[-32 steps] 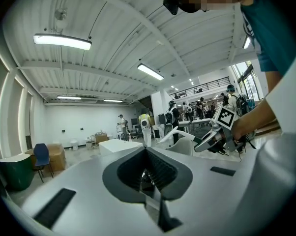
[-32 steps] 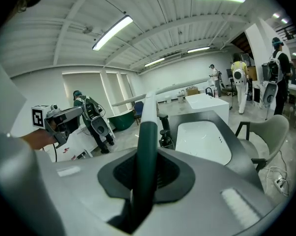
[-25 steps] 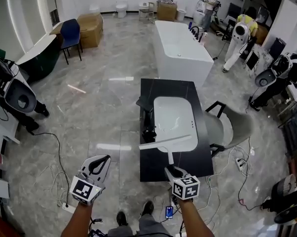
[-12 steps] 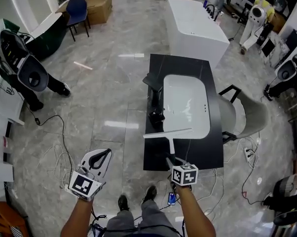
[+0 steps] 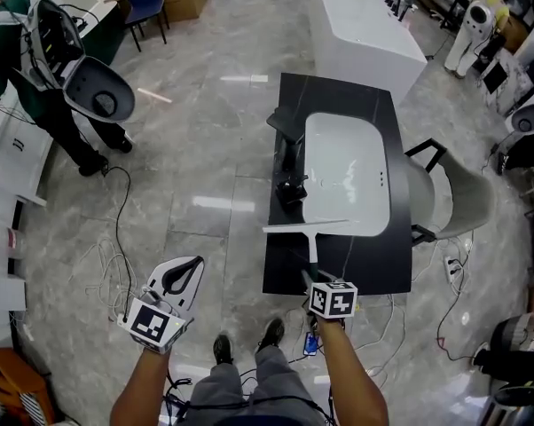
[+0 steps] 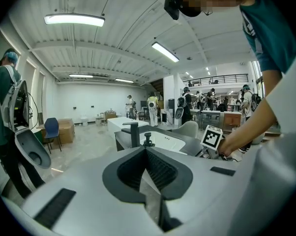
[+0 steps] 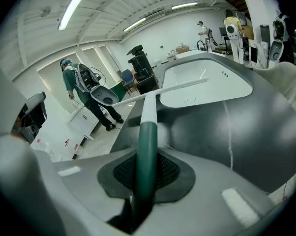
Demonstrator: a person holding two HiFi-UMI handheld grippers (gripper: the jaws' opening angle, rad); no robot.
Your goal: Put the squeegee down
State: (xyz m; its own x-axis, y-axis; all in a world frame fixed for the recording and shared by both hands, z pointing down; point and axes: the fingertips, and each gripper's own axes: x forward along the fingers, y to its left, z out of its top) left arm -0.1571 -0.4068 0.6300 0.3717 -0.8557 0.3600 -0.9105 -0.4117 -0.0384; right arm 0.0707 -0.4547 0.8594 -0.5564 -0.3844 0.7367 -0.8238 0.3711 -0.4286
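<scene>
Squeegee (image 5: 304, 226) in right gripper (image 5: 308, 278) crosses sink's (image 5: 347, 231) near rim, faucet (image 5: 289, 160) near.

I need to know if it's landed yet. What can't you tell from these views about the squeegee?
- Whether the white-bladed, green-handled squeegee touches the black countertop: head view looks from above, right gripper view along the handle.
- Handle's rear end: hidden inside the right gripper, both views.

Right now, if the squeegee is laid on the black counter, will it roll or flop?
The squeegee is probably stiff: held only at its handle end in the right gripper's jaws, it shows no sag. For the same reason it looks light. Its wide blade bar should keep it from rolling on the counter.
</scene>
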